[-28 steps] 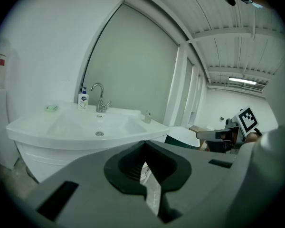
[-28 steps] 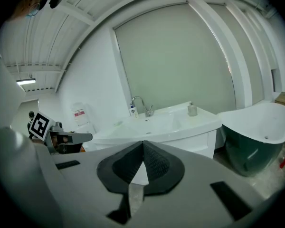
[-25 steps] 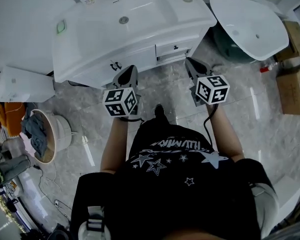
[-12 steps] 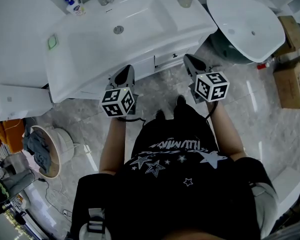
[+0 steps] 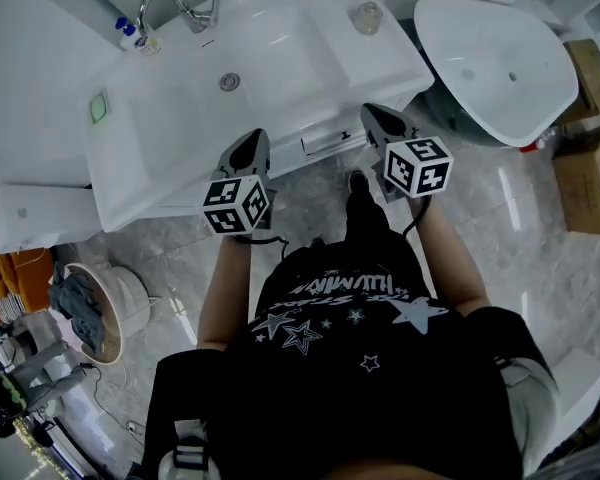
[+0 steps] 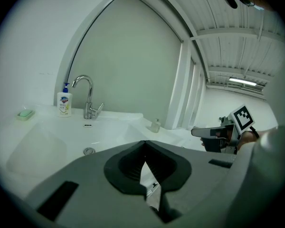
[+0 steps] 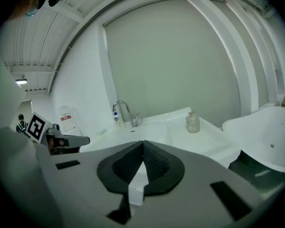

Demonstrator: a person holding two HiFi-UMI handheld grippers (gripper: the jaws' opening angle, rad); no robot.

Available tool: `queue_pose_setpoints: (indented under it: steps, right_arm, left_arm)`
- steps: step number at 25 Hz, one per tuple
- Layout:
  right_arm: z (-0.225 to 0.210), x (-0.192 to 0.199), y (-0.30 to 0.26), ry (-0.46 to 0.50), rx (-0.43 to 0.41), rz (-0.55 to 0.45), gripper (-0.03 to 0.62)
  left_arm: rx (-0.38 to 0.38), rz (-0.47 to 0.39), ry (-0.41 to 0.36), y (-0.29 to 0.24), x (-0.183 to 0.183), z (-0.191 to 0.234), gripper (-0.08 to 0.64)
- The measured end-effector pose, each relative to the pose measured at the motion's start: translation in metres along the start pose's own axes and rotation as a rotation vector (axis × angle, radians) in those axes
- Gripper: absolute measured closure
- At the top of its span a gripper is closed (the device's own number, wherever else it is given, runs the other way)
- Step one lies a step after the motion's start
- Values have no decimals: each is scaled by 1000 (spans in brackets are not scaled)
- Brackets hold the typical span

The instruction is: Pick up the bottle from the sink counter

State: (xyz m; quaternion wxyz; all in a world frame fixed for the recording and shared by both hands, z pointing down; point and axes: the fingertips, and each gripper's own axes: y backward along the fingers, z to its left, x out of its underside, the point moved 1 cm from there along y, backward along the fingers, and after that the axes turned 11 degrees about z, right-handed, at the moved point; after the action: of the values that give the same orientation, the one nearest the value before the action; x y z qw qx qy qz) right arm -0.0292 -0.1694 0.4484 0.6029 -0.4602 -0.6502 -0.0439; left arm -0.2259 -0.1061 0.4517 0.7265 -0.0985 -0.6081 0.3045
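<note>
Head view: white vanity table (image 5: 380, 56) with sunken sink across 11 to 1 o'clock. Small clear bottle (image 5: 366, 16) stands upright on the table's corner at 1 o'clock, well apart from both grippers. Hand-soap pump bottle (image 5: 130, 36) stands at 11 o'clock, just beside the chrome faucet (image 5: 172, 3). Green soap dish (image 5: 99, 106) at 10 o'clock on the table's far side.

Left gripper (image 5: 253, 140) is over the table's front edge, nose toward 12 o'clock, jaws closed, nothing in them. Right gripper (image 5: 373, 116) is just off the table's front corner, also closed and empty.

Left gripper view: the jaw tips meet with no gap. It alone shows the pump bottle's label face and the soap dish at counter level at 9 o'clock. The clear bottle is tiny near centre, and the right gripper's marker cube (image 6: 242, 118) sits at 3 o'clock.

Right gripper view: tips together, empty. The clear bottle is plainest here, at 2 o'clock, capped and see-through. The pump bottle is small behind the faucet at 11 o'clock.

Only the head view shows the floor: white oval basin (image 5: 485, 48) at 2 o'clock, cardboard boxes (image 5: 590, 178) at 3 o'clock, round basket of clothes (image 5: 90, 308) at 8 o'clock.
</note>
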Motion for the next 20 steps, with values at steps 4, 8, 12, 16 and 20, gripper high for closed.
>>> queue_pose_setpoints:
  steps: [4, 8, 12, 16, 20]
  right_arm:
    - [-35, -21, -17, 5, -12, 0, 586]
    - [-70, -41, -35, 5, -16, 1, 586]
    - [-102, -56, -49, 0, -8, -1, 586]
    - [-135, -69, -59, -7, 4, 8, 586]
    - [-170, -80, -66, -14, 14, 15, 586]
  left_arm:
    - [-6, 3, -4, -34, -20, -5, 552]
    - [-7, 8, -8, -70, -40, -9, 552]
    - [12, 12, -15, -106, -58, -16, 552]
    - [46, 16, -30, -145, -77, -28, 552]
    - [80, 10, -49, -184, -95, -45, 552]
